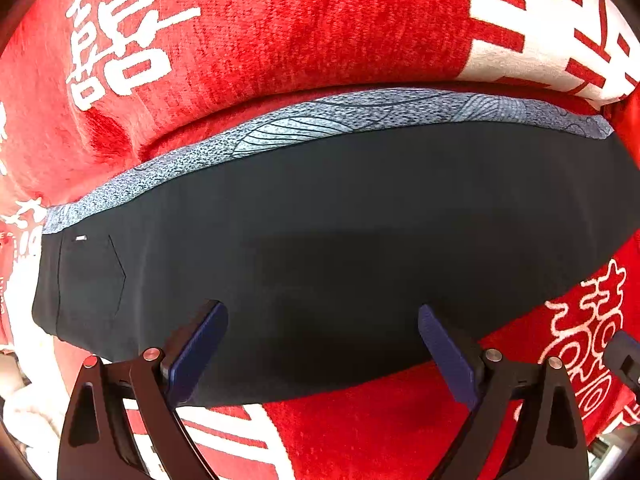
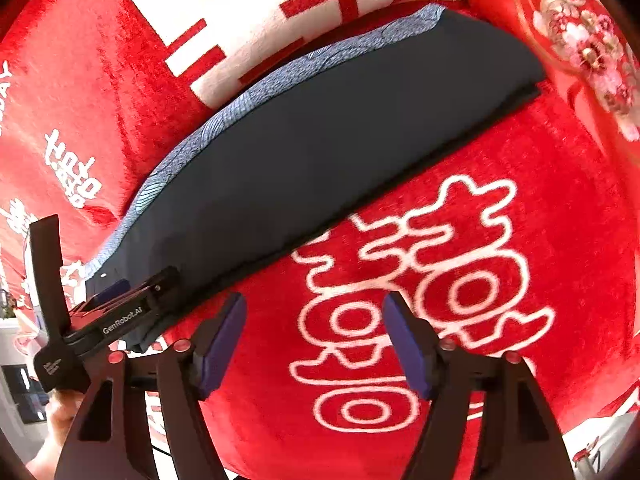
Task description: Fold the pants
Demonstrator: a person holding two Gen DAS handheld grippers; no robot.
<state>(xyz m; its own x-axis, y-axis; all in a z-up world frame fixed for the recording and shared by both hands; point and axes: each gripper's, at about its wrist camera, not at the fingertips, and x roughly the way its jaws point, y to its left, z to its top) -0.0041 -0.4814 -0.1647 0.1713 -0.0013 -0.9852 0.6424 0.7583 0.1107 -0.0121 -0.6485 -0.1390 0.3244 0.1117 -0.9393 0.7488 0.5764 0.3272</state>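
The dark navy pants (image 1: 340, 240) lie flat and folded lengthwise on a red blanket, with a blue-grey patterned inner layer (image 1: 360, 114) showing along the far edge and a back pocket (image 1: 90, 276) at the left end. My left gripper (image 1: 323, 354) is open, its blue pads just above the pants' near edge. In the right wrist view the pants (image 2: 320, 152) run diagonally. My right gripper (image 2: 316, 340) is open over bare blanket, just short of the pants' near edge. The left gripper (image 2: 120, 304) shows at the pants' lower left end.
The red plush blanket (image 2: 520, 160) with white characters covers the whole surface. A red embroidered pillow or cover (image 2: 580, 40) sits at the far right. A white block-pattern patch (image 1: 540, 20) lies beyond the pants. The bed edge and room floor show at the lower left (image 2: 20, 392).
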